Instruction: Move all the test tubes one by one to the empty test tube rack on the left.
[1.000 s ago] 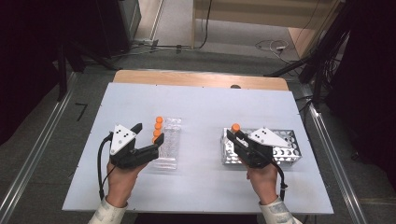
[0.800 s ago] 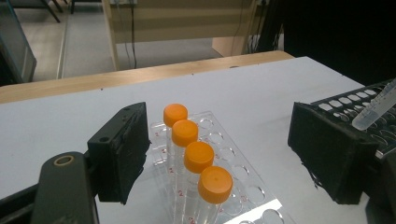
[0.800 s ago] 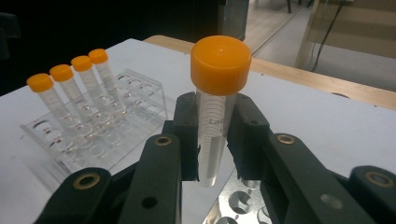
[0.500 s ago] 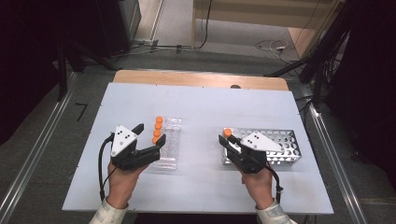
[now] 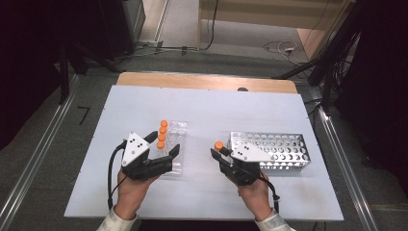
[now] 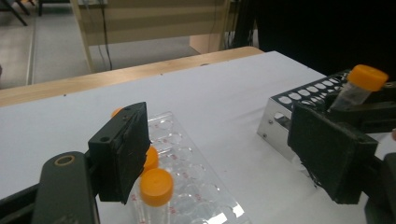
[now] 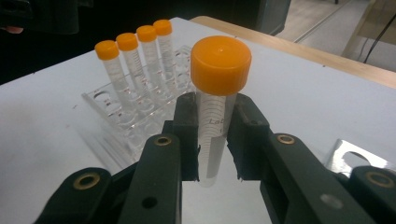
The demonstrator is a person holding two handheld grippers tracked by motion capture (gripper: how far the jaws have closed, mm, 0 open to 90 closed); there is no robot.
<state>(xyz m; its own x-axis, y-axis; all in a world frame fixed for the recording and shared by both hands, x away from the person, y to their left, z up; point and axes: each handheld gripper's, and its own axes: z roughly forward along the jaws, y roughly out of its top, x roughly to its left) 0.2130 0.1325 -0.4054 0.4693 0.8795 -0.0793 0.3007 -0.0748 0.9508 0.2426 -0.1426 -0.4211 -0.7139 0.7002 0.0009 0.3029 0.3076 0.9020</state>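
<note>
Even overhead light is falling on the white table [image 5: 202, 110], throwing only faint shadows. The surroundings beyond its edges are lying dark. The metal rack [image 5: 269, 150] is glinting mildly. Both close views are looking soft and grainy.

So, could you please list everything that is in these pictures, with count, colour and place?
clear rack: one, see-through plastic, on the table left of centre, between the left gripper's open jaws.
tubes in the clear rack: four, clear with orange caps, upright in one row along the rack's left side.
held tube: one, clear with an orange cap, clamped upright in the right gripper.
metal rack: one, silver with round holes, on the table's right side, no tubes seen in it.
table: one, white top with a wooden far edge.
left gripper: black, open around the clear rack's near end.
right gripper: black, shut on the held tube, beside the metal rack's left end.
hands: two, at the near edge.
</note>
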